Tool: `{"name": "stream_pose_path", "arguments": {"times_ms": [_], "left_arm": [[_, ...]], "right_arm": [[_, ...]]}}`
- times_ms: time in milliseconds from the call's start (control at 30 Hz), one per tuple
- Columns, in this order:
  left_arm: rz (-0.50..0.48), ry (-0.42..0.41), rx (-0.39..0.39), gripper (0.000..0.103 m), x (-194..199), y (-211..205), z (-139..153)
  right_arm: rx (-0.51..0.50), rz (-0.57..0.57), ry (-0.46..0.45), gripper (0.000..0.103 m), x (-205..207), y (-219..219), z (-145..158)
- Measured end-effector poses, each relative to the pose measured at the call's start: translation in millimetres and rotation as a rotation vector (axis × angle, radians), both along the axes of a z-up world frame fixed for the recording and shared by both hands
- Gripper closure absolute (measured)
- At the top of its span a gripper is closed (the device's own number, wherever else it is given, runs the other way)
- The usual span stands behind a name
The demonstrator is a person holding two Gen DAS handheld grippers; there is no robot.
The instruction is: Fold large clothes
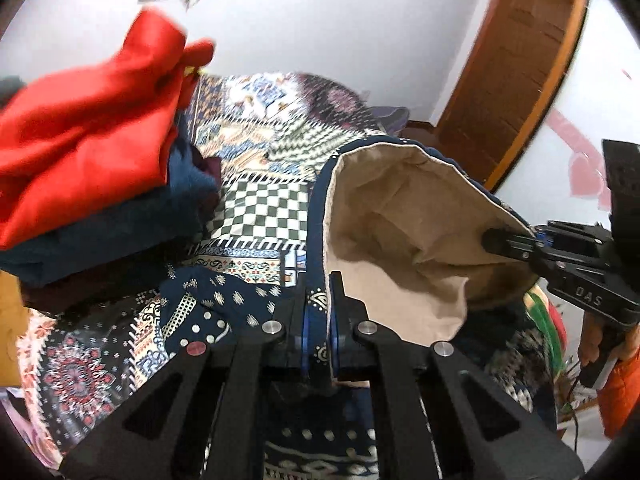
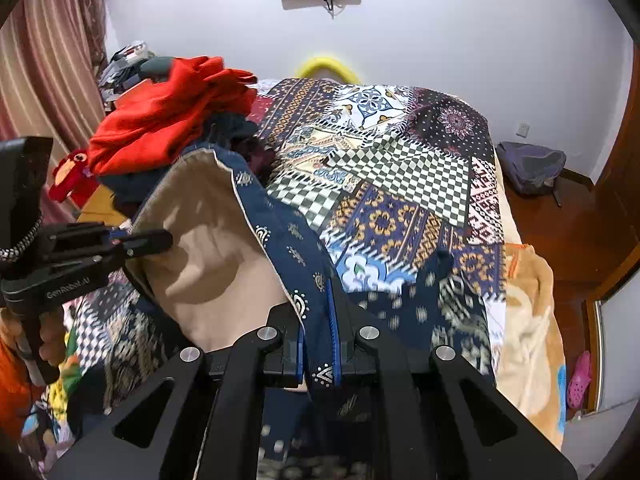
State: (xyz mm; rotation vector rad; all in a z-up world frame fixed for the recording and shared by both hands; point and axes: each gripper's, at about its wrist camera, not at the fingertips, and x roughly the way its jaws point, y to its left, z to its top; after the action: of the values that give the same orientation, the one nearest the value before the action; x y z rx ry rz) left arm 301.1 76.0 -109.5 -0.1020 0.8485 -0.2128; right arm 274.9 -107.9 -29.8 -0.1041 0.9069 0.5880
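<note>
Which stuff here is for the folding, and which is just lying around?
For the folding:
- navy patterned cloth with beige lining
- left tool and right tool, each shut on the cloth's edge

Just lying about:
- pile of clothes with red on top
- patchwork bedspread
- backpack
- pink shoe

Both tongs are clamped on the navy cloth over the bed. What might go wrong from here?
1. Each of the left tongs and right tongs pinches only a narrow edge of the navy patterned cloth; it may slip.
2. The red pile sits close beside the raised cloth; a swing could topple it.
</note>
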Motion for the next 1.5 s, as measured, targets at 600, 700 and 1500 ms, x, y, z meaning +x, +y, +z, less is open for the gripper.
{"name": "stream_pose_path", "arguments": {"times_ms": [600, 700, 1500], "left_arm": [[-0.079, 0.132, 0.131, 0.070, -100, -18, -54], [-0.048, 0.157, 0.144, 0.063, -111, -10, -64], [-0.005, 0.040, 0.186, 0.042, -61, -25, -30]], "right_arm": [[-0.059, -0.065, 0.143, 0.090, -93, -47, -53], [-0.039, -0.072, 0.161, 0.081, -102, -55, -51], [0.030, -0.058, 0.104, 0.056, -62, -22, -42]]}}
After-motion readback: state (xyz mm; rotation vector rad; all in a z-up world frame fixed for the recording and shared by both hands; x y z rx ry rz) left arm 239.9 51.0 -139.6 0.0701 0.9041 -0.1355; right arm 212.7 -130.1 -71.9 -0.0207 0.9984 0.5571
